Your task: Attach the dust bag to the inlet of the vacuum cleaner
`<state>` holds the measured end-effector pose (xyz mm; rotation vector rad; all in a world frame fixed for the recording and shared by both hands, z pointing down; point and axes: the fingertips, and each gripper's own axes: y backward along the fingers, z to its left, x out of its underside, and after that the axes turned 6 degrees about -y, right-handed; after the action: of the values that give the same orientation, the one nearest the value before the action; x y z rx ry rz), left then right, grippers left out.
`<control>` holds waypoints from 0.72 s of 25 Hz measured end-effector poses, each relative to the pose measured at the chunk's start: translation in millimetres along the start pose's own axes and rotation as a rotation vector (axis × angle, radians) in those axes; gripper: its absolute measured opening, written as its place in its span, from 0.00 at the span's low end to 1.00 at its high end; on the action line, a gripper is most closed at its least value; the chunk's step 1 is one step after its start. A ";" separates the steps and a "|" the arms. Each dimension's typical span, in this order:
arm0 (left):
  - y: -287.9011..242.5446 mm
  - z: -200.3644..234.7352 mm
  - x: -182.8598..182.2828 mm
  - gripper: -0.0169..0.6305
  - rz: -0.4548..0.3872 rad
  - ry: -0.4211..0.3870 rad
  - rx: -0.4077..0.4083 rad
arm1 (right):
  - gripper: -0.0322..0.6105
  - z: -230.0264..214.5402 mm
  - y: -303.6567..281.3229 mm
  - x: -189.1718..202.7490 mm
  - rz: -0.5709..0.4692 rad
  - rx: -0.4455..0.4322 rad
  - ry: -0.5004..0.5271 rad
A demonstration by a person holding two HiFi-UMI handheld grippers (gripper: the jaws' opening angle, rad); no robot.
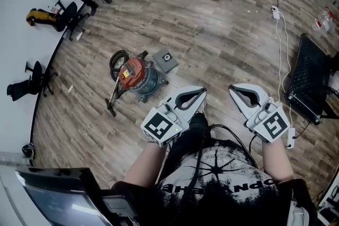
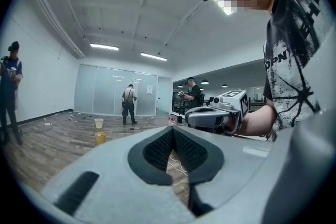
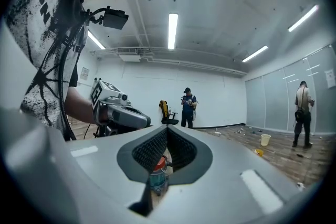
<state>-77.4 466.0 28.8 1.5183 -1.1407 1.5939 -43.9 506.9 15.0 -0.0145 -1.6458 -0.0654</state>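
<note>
well, your left gripper [image 1: 197,95] and right gripper [image 1: 237,91] are both closed tight, holding nothing. the vacuum cleaner [image 1: 135,75] sits on the floor [image 1: 222,34], a grey square [image 1: 166,61] just beside it.

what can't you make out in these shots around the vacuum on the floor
- Inlet of the vacuum cleaner: head view, too small to pick out.
- Grey square piece beside it: head view, too small to say whether it is the dust bag.
- Right gripper view: only a sliver of the vacuum cleaner shows through the gap in the right gripper, whose body hides the rest.
</note>
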 end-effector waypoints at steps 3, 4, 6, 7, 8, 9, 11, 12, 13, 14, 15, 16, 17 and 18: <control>-13.5 28.6 5.1 0.03 -0.004 0.003 0.004 | 0.06 -25.6 -20.7 4.4 0.002 0.002 0.012; -17.7 39.6 6.3 0.03 -0.004 0.007 0.004 | 0.06 -33.5 -29.8 4.1 0.001 -0.001 0.013; -25.4 64.7 7.1 0.03 -0.004 0.013 0.003 | 0.06 -49.3 -49.4 2.6 0.009 -0.006 0.011; -28.9 78.9 8.1 0.03 0.002 0.016 0.002 | 0.06 -58.9 -60.3 0.9 0.017 -0.008 0.013; -32.5 93.6 9.2 0.03 0.011 0.019 0.000 | 0.06 -69.5 -72.2 -1.5 0.025 -0.010 0.016; -36.3 108.7 8.1 0.03 0.011 0.018 0.000 | 0.06 -80.7 -85.0 -5.0 0.029 -0.013 0.020; -42.8 139.5 1.4 0.03 -0.005 0.000 0.001 | 0.06 -101.2 -112.3 -14.2 0.030 -0.020 0.029; -44.0 154.9 -0.5 0.03 -0.007 -0.003 -0.001 | 0.06 -109.7 -125.7 -18.7 0.030 -0.023 0.032; -44.3 169.8 -1.7 0.03 -0.011 -0.003 -0.004 | 0.06 -117.1 -137.9 -22.2 0.031 -0.025 0.036; -44.5 184.0 -2.5 0.03 -0.018 0.000 -0.005 | 0.06 -124.1 -149.0 -24.4 0.036 -0.025 0.042; -44.9 197.1 -1.9 0.03 -0.022 0.007 -0.006 | 0.06 -131.1 -159.0 -25.8 0.040 -0.025 0.050; -46.3 209.6 -0.2 0.03 -0.025 0.015 -0.006 | 0.06 -138.0 -167.9 -26.6 0.041 -0.024 0.058; -48.9 221.5 2.0 0.03 -0.031 0.022 -0.006 | 0.06 -145.1 -175.7 -26.8 0.039 -0.022 0.066; -52.2 232.4 4.8 0.03 -0.036 0.025 -0.003 | 0.06 -151.8 -182.5 -25.8 0.037 -0.018 0.072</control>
<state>66.9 276.4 30.0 1.5051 -1.0953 1.5822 100.3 317.7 -5.6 -0.0559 -1.5728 -0.0519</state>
